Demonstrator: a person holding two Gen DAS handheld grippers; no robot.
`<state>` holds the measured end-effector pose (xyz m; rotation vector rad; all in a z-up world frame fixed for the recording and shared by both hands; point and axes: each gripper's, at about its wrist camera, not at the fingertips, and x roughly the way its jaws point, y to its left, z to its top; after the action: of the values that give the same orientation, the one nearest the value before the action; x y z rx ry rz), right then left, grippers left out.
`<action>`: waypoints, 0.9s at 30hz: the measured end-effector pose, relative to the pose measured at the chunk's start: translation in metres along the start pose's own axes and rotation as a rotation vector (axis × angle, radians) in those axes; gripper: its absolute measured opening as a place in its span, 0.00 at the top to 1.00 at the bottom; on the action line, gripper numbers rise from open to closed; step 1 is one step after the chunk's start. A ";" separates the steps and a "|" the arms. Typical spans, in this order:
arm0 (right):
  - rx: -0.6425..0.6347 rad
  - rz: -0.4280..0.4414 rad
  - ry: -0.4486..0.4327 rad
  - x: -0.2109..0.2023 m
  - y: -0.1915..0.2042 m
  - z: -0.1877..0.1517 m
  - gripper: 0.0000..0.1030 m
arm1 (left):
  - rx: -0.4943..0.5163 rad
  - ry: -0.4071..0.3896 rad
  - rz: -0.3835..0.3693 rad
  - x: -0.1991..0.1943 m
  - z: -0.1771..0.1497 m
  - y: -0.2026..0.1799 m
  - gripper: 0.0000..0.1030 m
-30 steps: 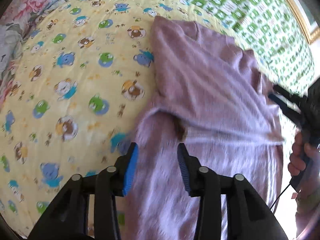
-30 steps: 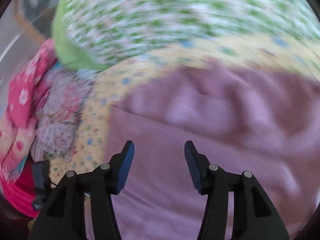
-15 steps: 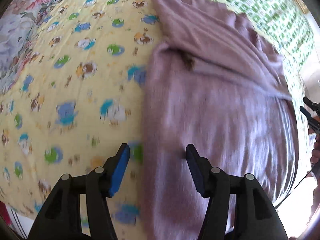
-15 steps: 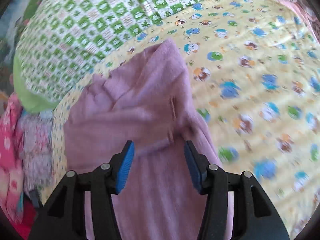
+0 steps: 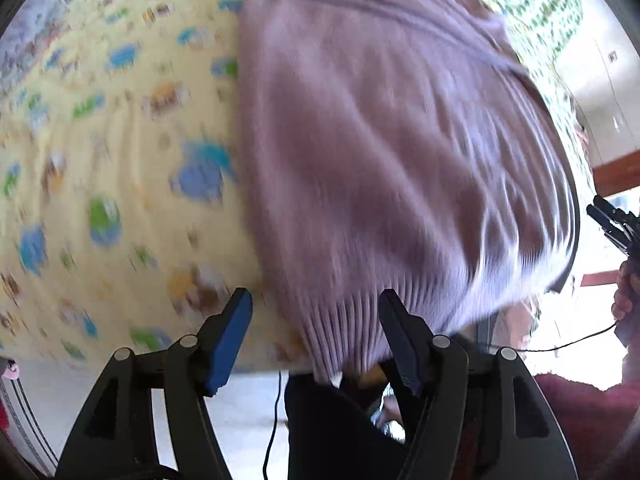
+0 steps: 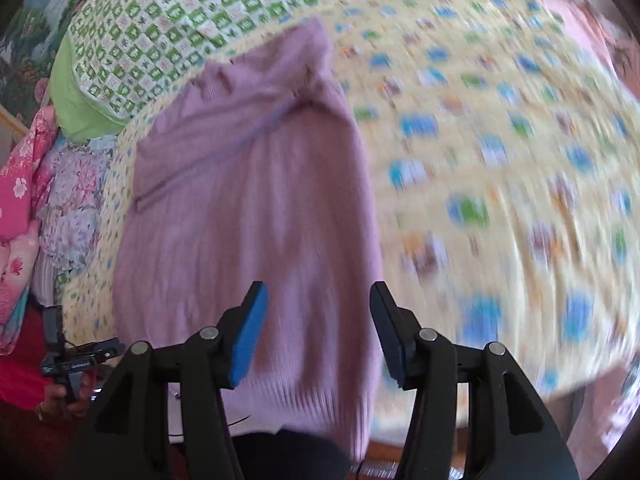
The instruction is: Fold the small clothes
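Observation:
A mauve knitted sweater (image 5: 380, 152) lies flat on a yellow cartoon-print bedsheet (image 5: 120, 140), its ribbed hem hanging over the near bed edge. My left gripper (image 5: 316, 320) is open and empty, its jaws either side of the hem's left corner. In the right wrist view the sweater (image 6: 248, 208) runs away from me, sleeves folded across its upper part. My right gripper (image 6: 318, 316) is open and empty just above the hem's right side. The right gripper also shows at the right edge of the left wrist view (image 5: 612, 224).
A green checked quilt (image 6: 192, 16) lies at the far end of the bed. Pink and floral bedding (image 6: 36, 200) is piled at the left of the right wrist view. The bed edge and floor (image 5: 240, 408) are just below both grippers.
Both grippers have pulled back from the sweater's upper part to its hem at the near bed edge. Both stayed open.

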<state>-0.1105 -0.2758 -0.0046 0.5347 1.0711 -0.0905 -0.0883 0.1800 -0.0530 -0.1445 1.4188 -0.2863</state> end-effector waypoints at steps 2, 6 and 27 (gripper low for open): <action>0.023 0.009 0.031 0.002 -0.008 -0.021 0.47 | 0.004 0.029 -0.011 0.011 -0.014 -0.003 0.36; 0.018 0.011 0.085 0.014 -0.012 -0.050 0.47 | -0.011 0.093 -0.037 0.036 -0.028 -0.007 0.35; 0.027 0.292 0.048 -0.019 -0.003 -0.027 0.94 | 0.073 -0.094 -0.190 -0.017 -0.010 -0.048 0.95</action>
<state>-0.1424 -0.2694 0.0002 0.7152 1.0290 0.1651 -0.1060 0.1394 -0.0257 -0.2307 1.3015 -0.4809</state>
